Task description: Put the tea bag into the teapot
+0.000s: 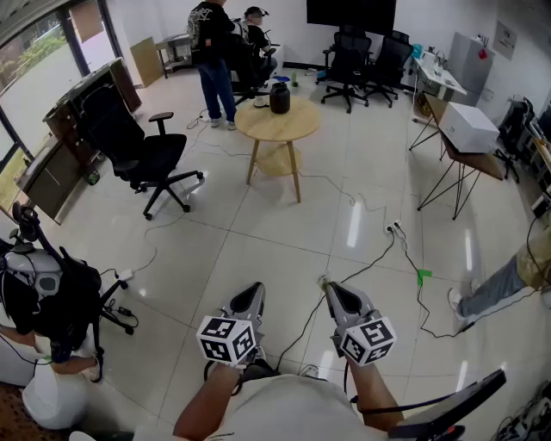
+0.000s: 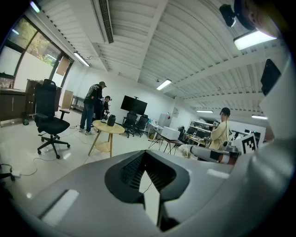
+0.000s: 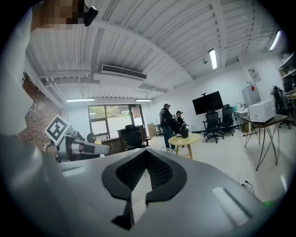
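The dark round teapot [image 1: 280, 97] on the light wooden round table [image 1: 288, 126] is too small for detail — a person in grey trousers [image 1: 491, 293] is cut off at the right edge.

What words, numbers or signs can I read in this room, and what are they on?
Nothing can be read.
The wall sign: too small to read.
The white print on a standing person's dark jacket: blurred.
The cubes on the left tool and right tool: square patterns only, no letters.
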{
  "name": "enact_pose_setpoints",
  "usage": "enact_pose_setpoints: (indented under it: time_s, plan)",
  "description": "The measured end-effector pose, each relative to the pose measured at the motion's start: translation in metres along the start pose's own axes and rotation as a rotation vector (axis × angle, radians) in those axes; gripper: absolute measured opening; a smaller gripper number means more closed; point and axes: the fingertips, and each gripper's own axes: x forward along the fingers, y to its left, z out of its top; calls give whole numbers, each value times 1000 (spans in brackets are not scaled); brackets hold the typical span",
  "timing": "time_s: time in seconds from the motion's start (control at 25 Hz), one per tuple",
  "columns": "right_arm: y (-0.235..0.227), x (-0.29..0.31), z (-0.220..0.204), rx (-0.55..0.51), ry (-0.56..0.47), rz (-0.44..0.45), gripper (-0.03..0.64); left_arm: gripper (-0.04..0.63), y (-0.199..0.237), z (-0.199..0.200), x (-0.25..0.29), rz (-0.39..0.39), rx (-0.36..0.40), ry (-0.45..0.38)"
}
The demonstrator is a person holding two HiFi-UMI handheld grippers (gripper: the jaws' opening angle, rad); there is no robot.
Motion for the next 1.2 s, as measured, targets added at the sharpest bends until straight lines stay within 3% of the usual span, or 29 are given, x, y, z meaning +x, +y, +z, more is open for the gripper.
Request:
enact_pose_setpoints:
  time_s: [0.52, 0.68, 0.88, 1.2]
  plan:
    - [-27, -19, -19, -48, 76, 115, 2, 12, -39, -24, -7, 115, -10, -53]
    - [-34, -36, -24, -43, 89, 113, 2, 12, -62, -29, -8, 97, 7, -49]
    - [-40, -25, -26, -35, 96, 121, 2, 12, -56, -27, 6, 100, 4, -47]
    - [-78, -6, -14, -34, 85, 67, 2, 12, -49, -13, 59, 42, -1, -36]
